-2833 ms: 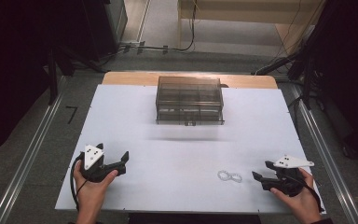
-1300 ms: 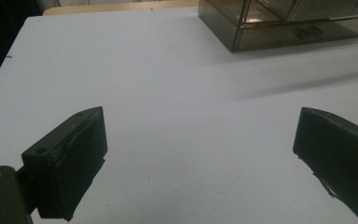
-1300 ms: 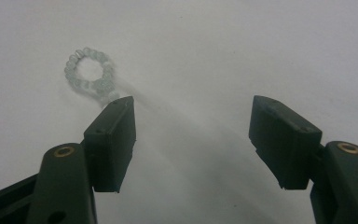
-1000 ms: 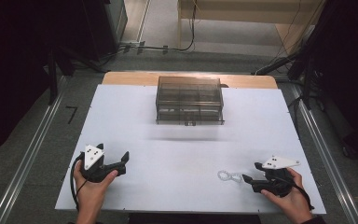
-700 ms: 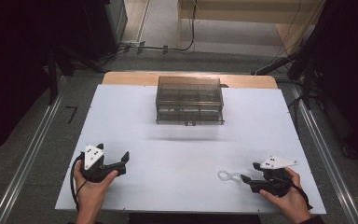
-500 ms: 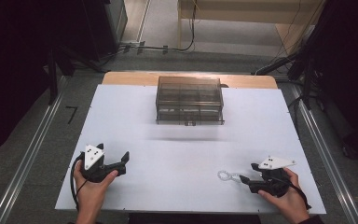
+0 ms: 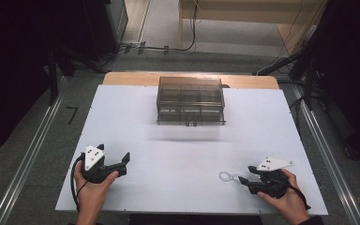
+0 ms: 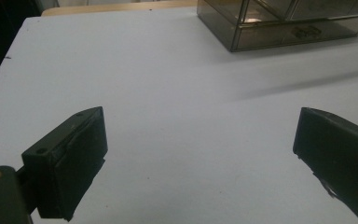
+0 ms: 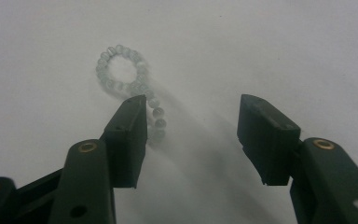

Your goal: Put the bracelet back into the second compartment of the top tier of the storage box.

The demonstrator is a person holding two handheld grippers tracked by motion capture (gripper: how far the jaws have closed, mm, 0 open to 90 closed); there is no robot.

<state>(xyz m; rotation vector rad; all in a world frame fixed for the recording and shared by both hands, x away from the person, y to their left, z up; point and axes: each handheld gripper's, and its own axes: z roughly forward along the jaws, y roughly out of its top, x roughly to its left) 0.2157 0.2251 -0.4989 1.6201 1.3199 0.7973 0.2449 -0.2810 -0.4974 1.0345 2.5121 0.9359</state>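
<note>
High view: bead bracelet [image 7: 226, 177] lies on the white table [image 7: 178, 154] near the front right, just ahead-left of the right gripper [image 7: 243, 180]. Left gripper [image 7: 123, 161] sits well apart at front left, so the right hand [image 7: 281, 192] is clearly the nearer one. Smoky clear drawer box [image 7: 191, 101] stands at the far middle, nothing near it.

Left gripper view: jaws wide, bare table between them, drawer box [image 8: 284, 21] far ahead to the right.

Right gripper view: jaws wide, nothing held. Bracelet [image 9: 130, 84] is twisted into a loop plus a tail; long axis runs from upper left toward the gripper's left jaw, which covers the tail end (touching or just above, can't tell). Most beads lie outside the gap, left of centre. My read: shift left and forward before closing.
</note>
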